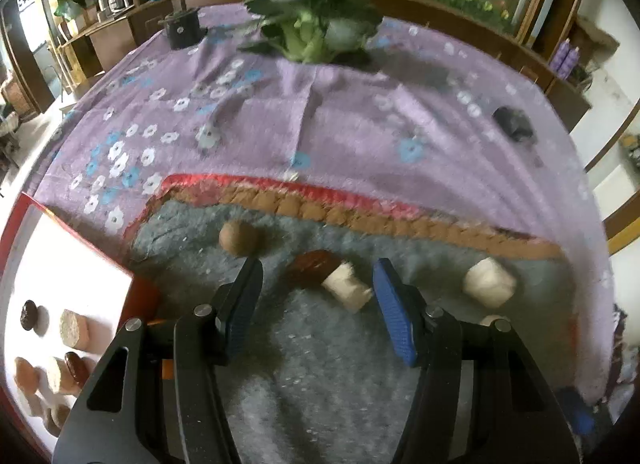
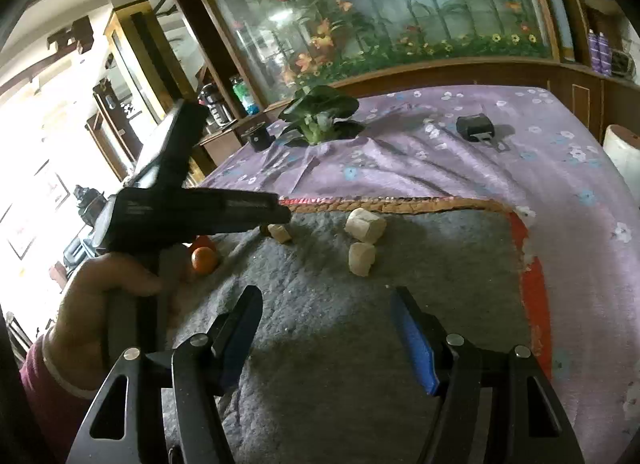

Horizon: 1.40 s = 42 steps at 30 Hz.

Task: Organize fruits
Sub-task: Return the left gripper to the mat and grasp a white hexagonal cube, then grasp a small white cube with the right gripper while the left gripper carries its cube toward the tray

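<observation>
On the grey felt mat (image 2: 360, 324): three cream cut cylinder pieces (image 2: 365, 225), one orange round fruit (image 2: 204, 259) at nine o'clock, one leafy green vegetable (image 2: 318, 112) at twelve.

Purple floral cloth (image 2: 500, 184) w/ grey mat (image 2: 360, 324), leafy veg (image 2: 320, 112), black gadget (image 2: 474, 128).

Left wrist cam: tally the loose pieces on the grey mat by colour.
cream chunks: 3 (one partly hidden)
dark brown piece: 1
tan round fruit: 1
Total: 5
</observation>
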Tool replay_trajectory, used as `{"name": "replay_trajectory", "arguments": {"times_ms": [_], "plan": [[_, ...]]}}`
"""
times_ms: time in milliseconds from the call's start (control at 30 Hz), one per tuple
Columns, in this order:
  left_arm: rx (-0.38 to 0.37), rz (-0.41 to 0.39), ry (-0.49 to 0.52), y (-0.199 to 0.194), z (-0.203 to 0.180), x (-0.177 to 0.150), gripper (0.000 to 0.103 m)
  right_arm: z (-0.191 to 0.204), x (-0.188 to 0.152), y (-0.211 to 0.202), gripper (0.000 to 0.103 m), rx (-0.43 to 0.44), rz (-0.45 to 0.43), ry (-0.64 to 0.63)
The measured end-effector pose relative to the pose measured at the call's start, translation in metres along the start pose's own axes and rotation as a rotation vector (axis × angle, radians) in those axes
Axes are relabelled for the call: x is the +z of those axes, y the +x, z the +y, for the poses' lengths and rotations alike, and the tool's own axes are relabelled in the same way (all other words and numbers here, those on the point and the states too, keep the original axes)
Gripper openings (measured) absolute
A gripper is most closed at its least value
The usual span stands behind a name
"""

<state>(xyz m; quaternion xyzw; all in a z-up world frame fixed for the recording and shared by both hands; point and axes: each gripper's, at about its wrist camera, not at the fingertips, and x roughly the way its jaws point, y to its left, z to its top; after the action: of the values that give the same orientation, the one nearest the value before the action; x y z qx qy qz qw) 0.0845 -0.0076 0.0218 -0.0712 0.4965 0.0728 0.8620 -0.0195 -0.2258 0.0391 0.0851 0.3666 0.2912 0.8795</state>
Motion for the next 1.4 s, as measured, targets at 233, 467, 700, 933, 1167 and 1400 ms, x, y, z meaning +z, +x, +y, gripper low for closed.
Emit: {"name": "replay_trajectory", "arguments": {"times_ms": [233, 467, 700, 933, 1167, 1400], "plan": [[0.016, -0.003, -0.02, -0.019, 0.032, -0.022, 0.058, 0.0, -0.002, 0.002, 0.065, 0.029, 0.005, 0.0], [-0.065, -0.037, 0.011, -0.033, 0.017, -0.025, 0.057, 0.003, -0.003, 0.004, 0.065, 0.012, 0.005, -0.021], [-0.077, -0.015, 0.038, -0.012, 0.004, -0.021, 0.057, 0.001, -0.003, 0.003, 0.065, 0.009, 0.003, -0.026], [-0.106, -0.007, 0.046, 0.005, -0.006, -0.013, 0.026, -0.001, -0.004, 0.007, 0.065, 0.001, 0.012, -0.031], [-0.14, -0.028, 0.038, -0.001, 0.007, -0.019, 0.026, 0.002, -0.004, 0.009, 0.065, -0.027, 0.018, -0.05], [-0.143, -0.072, 0.059, -0.03, 0.009, -0.032, 0.026, 0.017, 0.011, 0.03, 0.065, -0.096, 0.074, -0.121]]}}
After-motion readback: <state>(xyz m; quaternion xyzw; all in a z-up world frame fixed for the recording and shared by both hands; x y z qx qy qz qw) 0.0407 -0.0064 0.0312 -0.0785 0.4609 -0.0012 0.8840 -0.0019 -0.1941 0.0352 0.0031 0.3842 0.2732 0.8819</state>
